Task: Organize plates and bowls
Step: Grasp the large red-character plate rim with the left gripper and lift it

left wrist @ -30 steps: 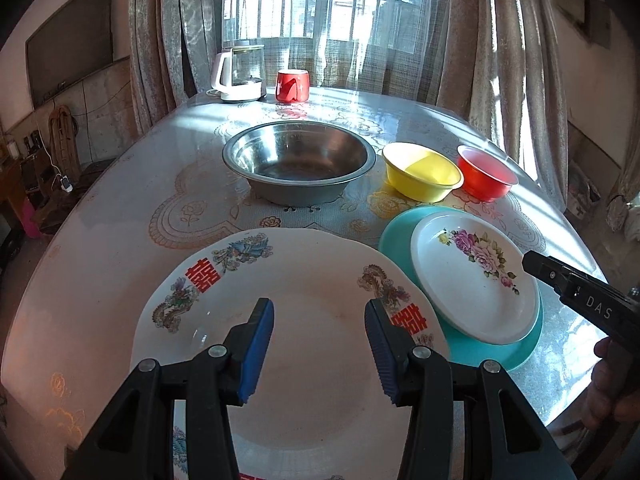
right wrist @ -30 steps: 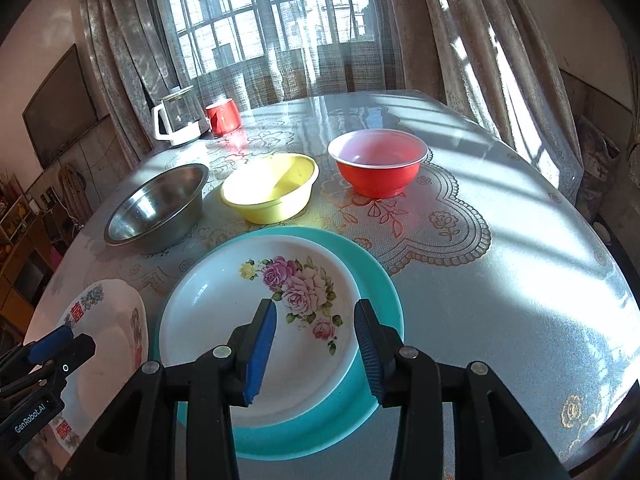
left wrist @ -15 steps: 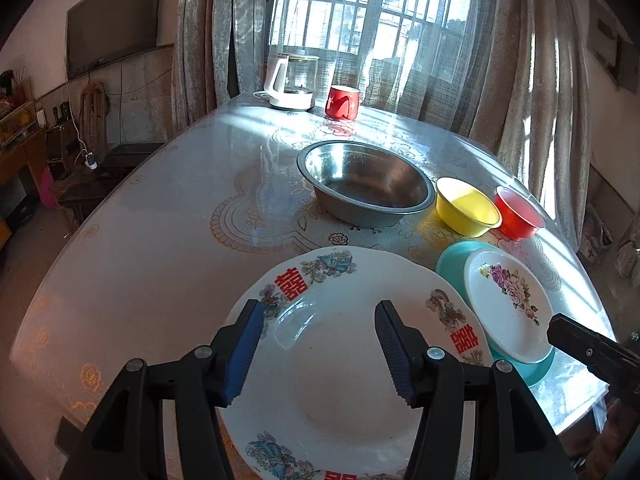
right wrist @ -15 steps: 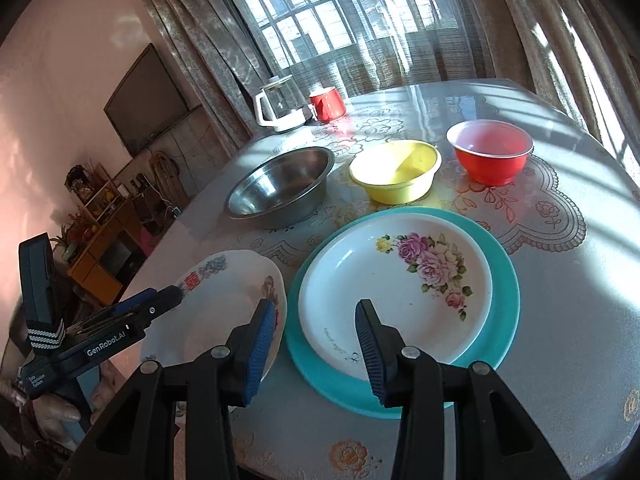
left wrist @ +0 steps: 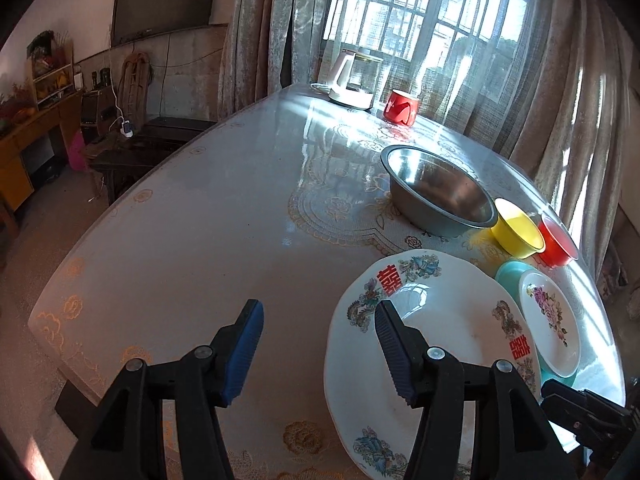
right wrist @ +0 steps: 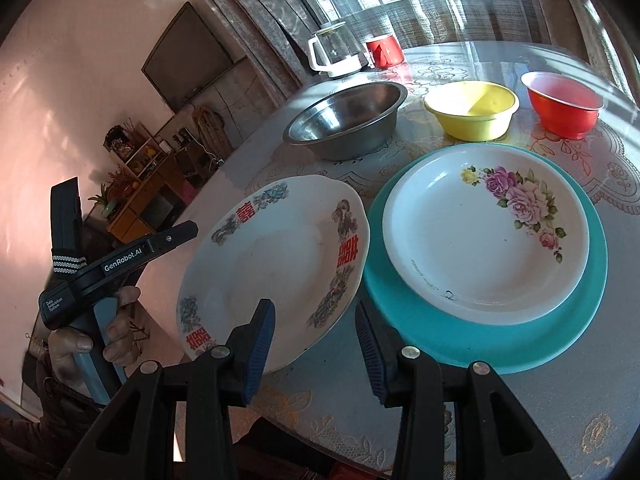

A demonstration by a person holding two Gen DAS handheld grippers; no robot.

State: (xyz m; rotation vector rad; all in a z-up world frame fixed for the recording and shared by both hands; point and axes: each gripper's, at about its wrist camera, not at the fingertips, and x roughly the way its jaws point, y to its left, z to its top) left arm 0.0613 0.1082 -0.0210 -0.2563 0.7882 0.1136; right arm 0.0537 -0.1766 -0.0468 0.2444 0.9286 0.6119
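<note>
While both tools hang over the near edge of the table [left wrist: 208, 216], neither has hold of anything: the left gripper [left wrist: 320, 350] has its jaws apart, one blue pad over the left rim of the big white plate [right wrist: 276, 268] with red characters, the other over bare tabletop; the right gripper [right wrist: 316, 354] stands with its jaws apart too, above the gap between that plate and the stack to its right. That stack looks like the only sorting done so far: the flowered plate [right wrist: 484, 248] sits on the teal plate [right wrist: 560, 332]. The big plate lies alone just to the left. Farther off, the steel bowl [right wrist: 348, 120], yellow bowl [right wrist: 472, 114] and red bowl [right wrist: 564, 104] stand in a row, unnested, so I'd say most of the work remains.
</note>
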